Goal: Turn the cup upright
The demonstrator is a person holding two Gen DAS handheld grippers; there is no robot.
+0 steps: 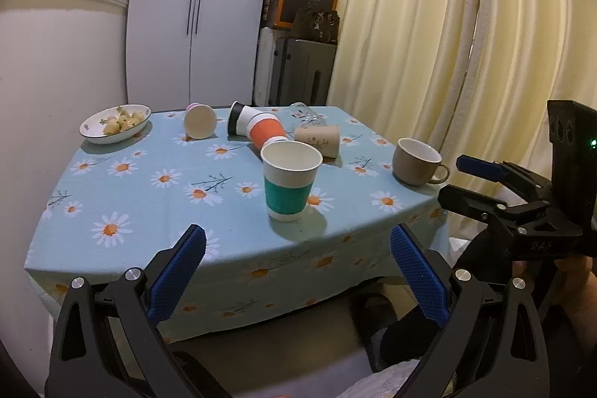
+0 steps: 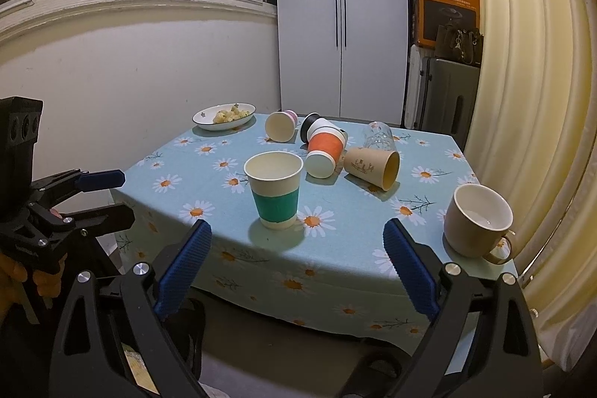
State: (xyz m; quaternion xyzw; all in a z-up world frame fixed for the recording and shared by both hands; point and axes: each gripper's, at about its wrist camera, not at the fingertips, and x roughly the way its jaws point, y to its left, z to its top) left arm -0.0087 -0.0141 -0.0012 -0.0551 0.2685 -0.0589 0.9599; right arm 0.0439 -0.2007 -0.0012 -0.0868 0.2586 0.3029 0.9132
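A teal-banded paper cup (image 1: 289,181) (image 2: 275,190) stands upright near the table's front edge. Behind it several cups lie on their sides: an orange-banded cup (image 1: 266,133) (image 2: 324,150), a black-and-white cup (image 1: 240,120) (image 2: 313,125), a pink-based cup (image 1: 200,120) (image 2: 280,125), a brown paper cup (image 1: 319,140) (image 2: 371,166) and a clear glass (image 1: 304,116) (image 2: 378,136). My left gripper (image 1: 297,248) is open and empty before the table's front edge. My right gripper (image 2: 297,245) is open and empty, also short of the table.
A tan mug (image 1: 418,161) (image 2: 477,224) stands upright at the table's right edge. A white dish of food (image 1: 115,124) (image 2: 224,116) sits at the back left. The daisy tablecloth (image 1: 149,181) covers the table. Curtains (image 1: 447,25) hang right; a wall stands left.
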